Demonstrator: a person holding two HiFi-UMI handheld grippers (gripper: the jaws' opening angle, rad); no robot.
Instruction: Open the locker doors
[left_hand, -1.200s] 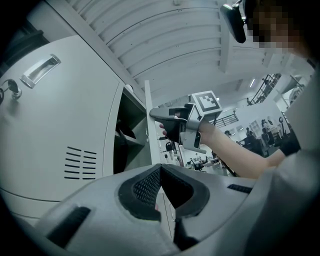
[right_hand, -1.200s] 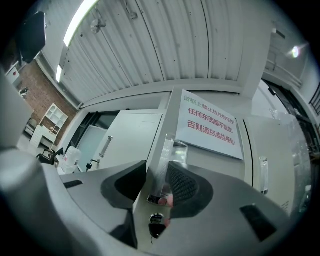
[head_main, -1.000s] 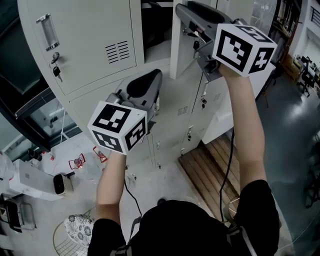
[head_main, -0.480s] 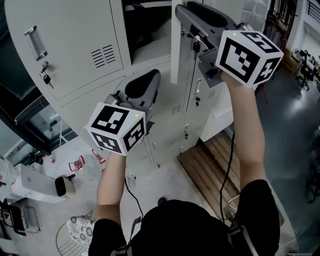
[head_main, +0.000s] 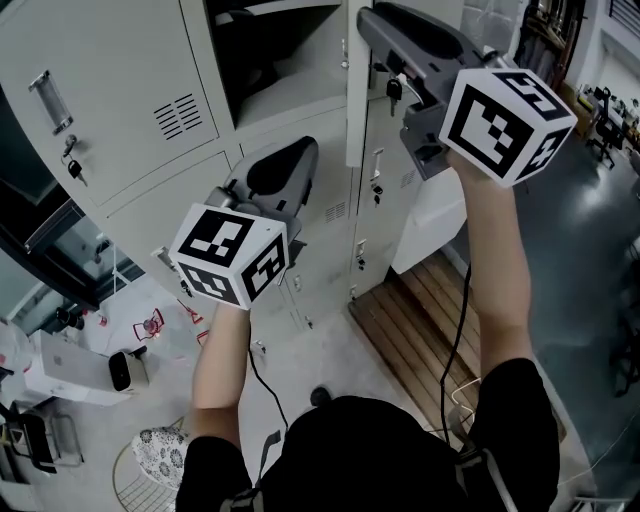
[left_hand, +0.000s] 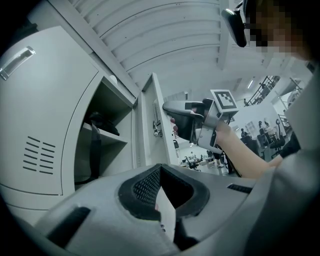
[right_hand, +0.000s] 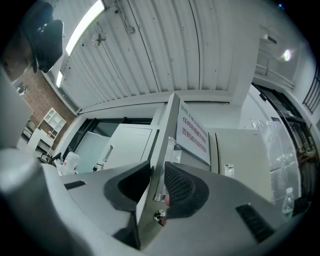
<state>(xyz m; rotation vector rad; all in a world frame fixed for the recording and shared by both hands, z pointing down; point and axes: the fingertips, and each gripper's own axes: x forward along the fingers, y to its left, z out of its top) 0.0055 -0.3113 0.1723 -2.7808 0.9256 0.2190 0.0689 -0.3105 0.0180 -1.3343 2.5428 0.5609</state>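
My right gripper (head_main: 368, 25) (right_hand: 157, 175) is up at the top right, its jaws just closing, now shut on the free edge of the upper locker door (head_main: 353, 110) (right_hand: 166, 135). That door stands swung out, and its key (head_main: 392, 90) hangs in the lock. The open compartment (head_main: 270, 50) behind it holds dark things. My left gripper (head_main: 300, 155) (left_hand: 160, 182) is lower, at the lockers beneath. A thin white door edge (left_hand: 167, 220) sits clamped between its pads. The left gripper view also shows the right gripper (left_hand: 175, 120) at the upper door (left_hand: 148, 125).
A closed locker door (head_main: 110, 110) with a handle and a hanging key (head_main: 72, 168) is at the left. More lockers (head_main: 385, 200) stand behind the open door. On the floor lie a wooden board (head_main: 420, 320), a white box (head_main: 70, 365) and a patterned stool (head_main: 165, 455).
The lockers have slid left in the head view and more of the open compartment shows. The upper door has swung further out with the right gripper on it. The left gripper keeps its grip.
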